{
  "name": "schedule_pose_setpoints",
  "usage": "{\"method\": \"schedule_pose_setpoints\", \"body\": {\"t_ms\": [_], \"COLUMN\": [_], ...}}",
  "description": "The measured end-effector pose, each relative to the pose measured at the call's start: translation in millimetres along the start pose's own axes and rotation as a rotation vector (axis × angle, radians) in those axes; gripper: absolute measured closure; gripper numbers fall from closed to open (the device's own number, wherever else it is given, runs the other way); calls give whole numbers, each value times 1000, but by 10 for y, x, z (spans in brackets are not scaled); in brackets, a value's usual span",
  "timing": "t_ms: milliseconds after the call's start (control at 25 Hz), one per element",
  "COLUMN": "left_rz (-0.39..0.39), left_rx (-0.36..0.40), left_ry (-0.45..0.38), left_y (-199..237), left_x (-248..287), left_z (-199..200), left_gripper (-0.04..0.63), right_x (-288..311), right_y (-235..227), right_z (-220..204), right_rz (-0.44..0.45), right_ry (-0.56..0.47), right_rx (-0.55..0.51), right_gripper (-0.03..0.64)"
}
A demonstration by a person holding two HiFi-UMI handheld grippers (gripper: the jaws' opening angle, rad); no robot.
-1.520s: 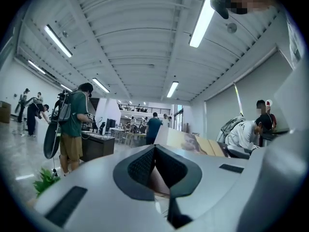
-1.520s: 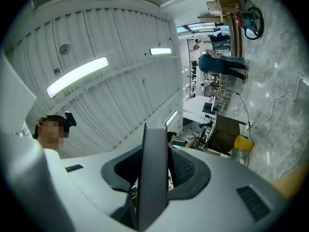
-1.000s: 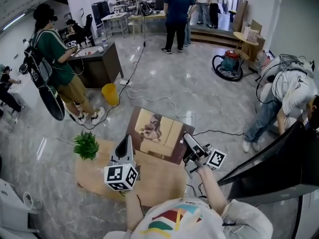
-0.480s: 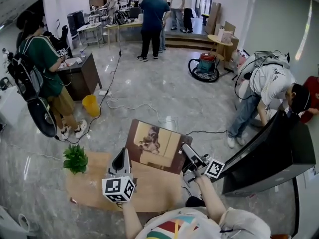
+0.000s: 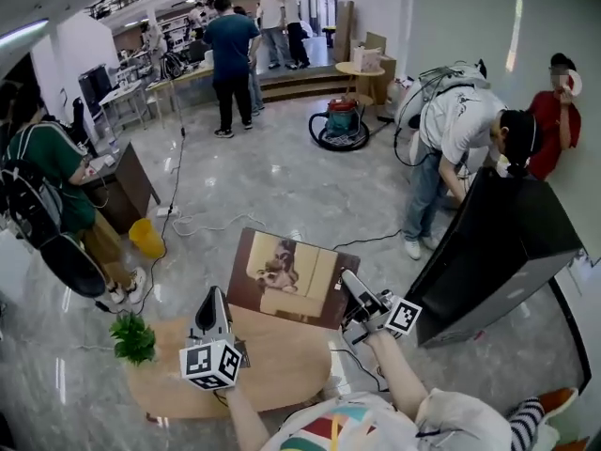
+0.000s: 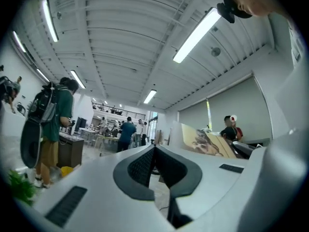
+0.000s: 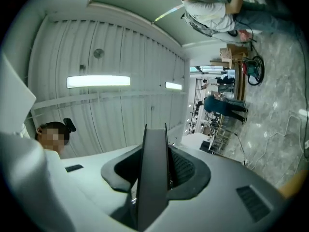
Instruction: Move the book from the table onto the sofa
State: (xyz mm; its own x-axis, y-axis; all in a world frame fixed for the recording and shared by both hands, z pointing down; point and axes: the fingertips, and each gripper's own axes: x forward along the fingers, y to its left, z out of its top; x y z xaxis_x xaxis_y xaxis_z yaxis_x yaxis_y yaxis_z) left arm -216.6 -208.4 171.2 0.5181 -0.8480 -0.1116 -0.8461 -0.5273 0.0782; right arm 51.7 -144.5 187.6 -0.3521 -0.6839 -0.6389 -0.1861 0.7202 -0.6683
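Observation:
The book (image 5: 286, 275), a large thin hardcover with a dog picture on its cover, hangs tilted above the far edge of the round wooden table (image 5: 282, 369). My right gripper (image 5: 350, 286) is shut on its right edge. In the right gripper view the book's dark edge (image 7: 153, 173) stands upright between the pads, at the gripper (image 7: 154, 132). My left gripper (image 5: 211, 310) hovers over the table's left part, shut and holding nothing. In the left gripper view the gripper (image 6: 154, 149) points about level, and the book's cover (image 6: 206, 140) shows to its right.
A small green plant (image 5: 134, 338) stands at the table's left end. A big dark slanted block (image 5: 498, 247) fills the right side. A person bends over behind it (image 5: 460, 130). Cables (image 5: 216, 225), a yellow bin (image 5: 146, 239) and a vacuum cleaner (image 5: 340, 125) lie on the grey floor beyond.
The whole view has swung to the right: the dark block is larger and closer, the plant has slid left. The book stays in my right gripper and both grippers have moved along.

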Motion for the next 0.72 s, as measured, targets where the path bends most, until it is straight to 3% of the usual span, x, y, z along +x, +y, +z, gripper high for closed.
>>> {"method": "schedule_pose_setpoints", "body": {"t_ms": [200,320,520,720], "left_rz": [-259,-359,-677,-898], "left_rx": [33,31,15,-20], "left_ry": [36,34,43,-19], "left_y": [-1327,-2184,-4162,-5884], "left_x": [362,397,18,-314], "left_z": [-143,-231,-434,-382], "left_gripper": [589,589,588,589], "right_x": [-960,-1729,-3672,-5158], "right_y": [503,851,1970,3183], "right_z": [799,1290,1978,2596], "right_rz": [-79,-105,-258,-366], "right_ry": [-143,-249,-514,-594], "right_rx": [-203,-258,-453,-701], "right_gripper": [457,457,457,457]}}
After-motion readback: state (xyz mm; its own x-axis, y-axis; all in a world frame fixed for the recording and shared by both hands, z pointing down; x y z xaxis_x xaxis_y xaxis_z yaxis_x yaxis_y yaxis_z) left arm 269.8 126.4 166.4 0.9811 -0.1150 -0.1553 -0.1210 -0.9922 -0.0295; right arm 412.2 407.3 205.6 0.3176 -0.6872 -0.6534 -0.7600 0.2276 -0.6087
